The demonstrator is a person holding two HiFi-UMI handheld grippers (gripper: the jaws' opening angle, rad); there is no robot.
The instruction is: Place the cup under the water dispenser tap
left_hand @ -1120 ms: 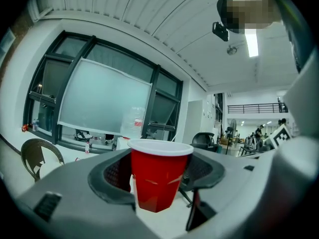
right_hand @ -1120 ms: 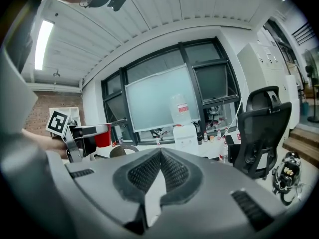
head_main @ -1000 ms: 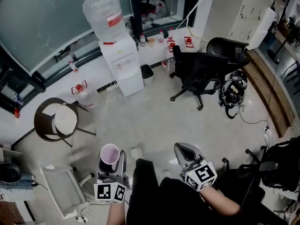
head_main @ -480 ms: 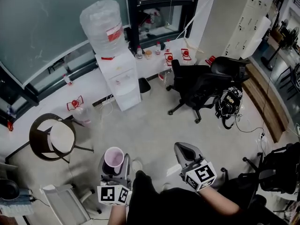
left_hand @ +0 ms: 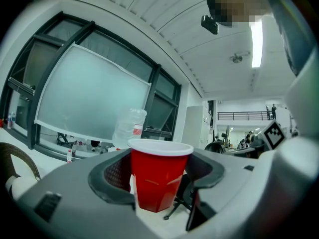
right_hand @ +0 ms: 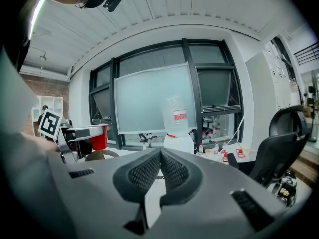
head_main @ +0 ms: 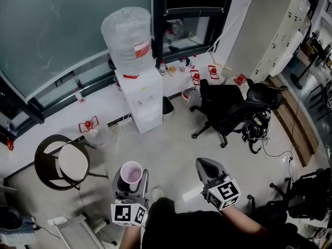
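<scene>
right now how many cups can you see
1. The red cup stands upright between the jaws of the left gripper, well short of the water dispenser. Items on the window ledge are too small to tell.

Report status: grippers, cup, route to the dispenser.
Left gripper shut on red cup, upright. Right gripper shut, empty. Water dispenser ahead, cup not yet there. Round chair left, office chair right, neither in the lane.

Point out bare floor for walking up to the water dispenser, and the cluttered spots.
Bare floor runs from the person's feet to the water dispenser, between the round chair on the left and the black office chair on the right. Cluttered: the small bottles beside the dispenser, and the black gear right of the office chair.
</scene>
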